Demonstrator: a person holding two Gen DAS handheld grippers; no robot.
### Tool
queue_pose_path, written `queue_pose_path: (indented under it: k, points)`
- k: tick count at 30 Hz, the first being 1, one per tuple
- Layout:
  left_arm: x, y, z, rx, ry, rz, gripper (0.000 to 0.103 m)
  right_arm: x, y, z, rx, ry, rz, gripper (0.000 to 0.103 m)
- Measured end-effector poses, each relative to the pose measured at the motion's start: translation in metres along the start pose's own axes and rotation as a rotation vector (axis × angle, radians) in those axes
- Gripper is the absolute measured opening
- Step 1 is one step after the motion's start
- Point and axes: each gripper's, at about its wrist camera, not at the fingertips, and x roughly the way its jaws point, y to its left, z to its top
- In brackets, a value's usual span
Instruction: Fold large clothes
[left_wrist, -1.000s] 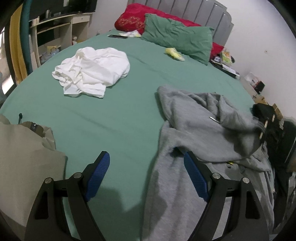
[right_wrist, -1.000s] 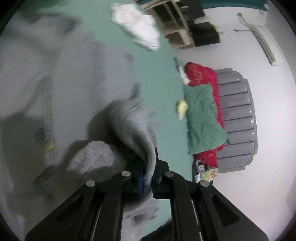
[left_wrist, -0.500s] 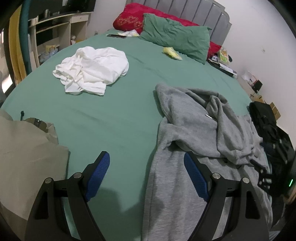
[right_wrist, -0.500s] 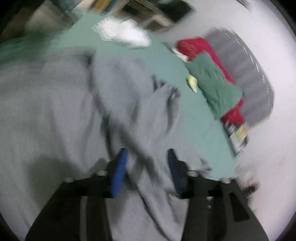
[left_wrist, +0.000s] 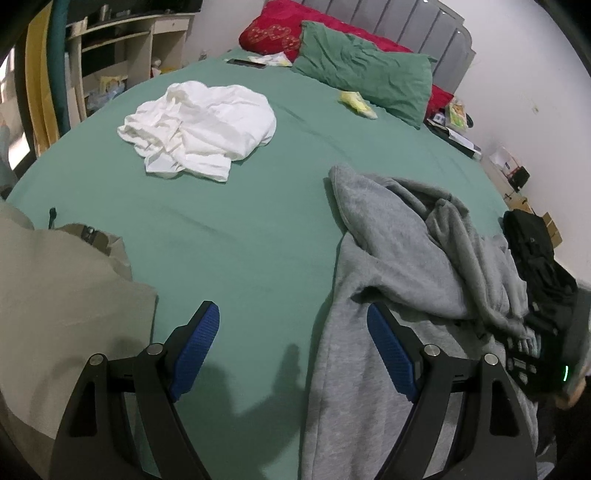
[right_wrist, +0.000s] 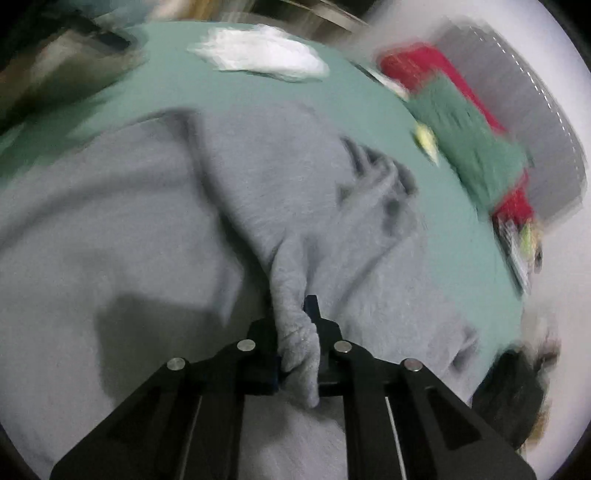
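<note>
So the gray hoodie (left_wrist: 399, 258) is lying rumpled on the right side of the green bed sheet (left_wrist: 236, 236). Right gripper (right_wrist: 295, 325) has its fingers clamped on a bunched fold of that hoodie, though that view's pretty blurry. Left gripper (left_wrist: 291, 347) is spread wide over the sheet, holding nothing, its right blue pad just over the hoodie's edge. A crumpled white garment (left_wrist: 199, 129) sits well apart, up toward the green pillow (left_wrist: 365, 77).

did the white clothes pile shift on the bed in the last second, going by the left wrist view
No. The white clothes pile lies in the same spot on the green bed sheet, equally short of the green pillow; only the grey sweatshirt got rearranged.
</note>
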Motion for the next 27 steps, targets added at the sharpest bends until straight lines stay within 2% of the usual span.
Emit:
queue_pose_path:
  k: [1, 3, 5, 8, 9, 11, 12, 13, 16, 17, 18, 20, 23, 27]
  points:
    - [0.0, 0.001, -0.001, -0.002, 0.006, -0.006, 0.085, 0.0, 0.011, -0.014, -0.072, 0.054, -0.006, 0.01]
    - [0.0, 0.0, -0.003, 0.002, 0.014, -0.015, 0.085, 0.007, 0.016, -0.033, -0.077, 0.127, 0.015, 0.011]
    - [0.0, -0.002, -0.006, 0.013, 0.019, -0.018, 0.085, 0.003, 0.01, -0.047, 0.006, 0.126, 0.048, 0.012]
    - [-0.001, -0.004, -0.009, 0.029, 0.026, -0.019, 0.085, -0.016, -0.015, -0.042, 0.237, 0.045, 0.122, 0.019]
    - [-0.002, -0.004, -0.009, 0.029, 0.025, -0.019, 0.085, -0.014, -0.025, -0.034, 0.277, 0.02, 0.143, 0.03]
    - [-0.002, -0.001, -0.009, 0.021, 0.023, -0.018, 0.085, -0.022, -0.042, -0.022, 0.36, -0.058, 0.164, 0.06]
    - [-0.002, -0.001, -0.009, 0.018, 0.024, -0.018, 0.085, -0.021, -0.055, -0.013, 0.404, -0.083, 0.137, 0.062]
    - [0.0, 0.0, -0.009, 0.016, 0.026, -0.016, 0.085, -0.018, -0.067, -0.007, 0.46, -0.093, 0.107, 0.063]
    - [0.004, 0.002, -0.01, 0.017, 0.037, -0.014, 0.085, -0.018, -0.081, -0.004, 0.667, -0.146, 0.086, 0.063]
    - [0.006, 0.002, -0.01, 0.016, 0.041, -0.013, 0.085, -0.006, -0.1, -0.002, 0.737, -0.153, 0.066, 0.063]
    - [0.007, 0.003, -0.01, 0.015, 0.042, -0.012, 0.085, 0.014, -0.121, 0.001, 0.784, -0.13, 0.059, 0.063]
    - [0.01, 0.005, -0.01, 0.012, 0.047, -0.01, 0.085, 0.059, -0.133, -0.003, 0.894, -0.023, 0.126, 0.063]
    - [0.015, 0.007, -0.009, 0.011, 0.059, -0.012, 0.085, 0.113, -0.134, -0.006, 0.968, 0.057, 0.185, 0.063]
    - [0.018, 0.011, -0.005, -0.003, 0.063, -0.012, 0.085, 0.141, -0.145, 0.017, 0.916, 0.029, 0.085, 0.067]
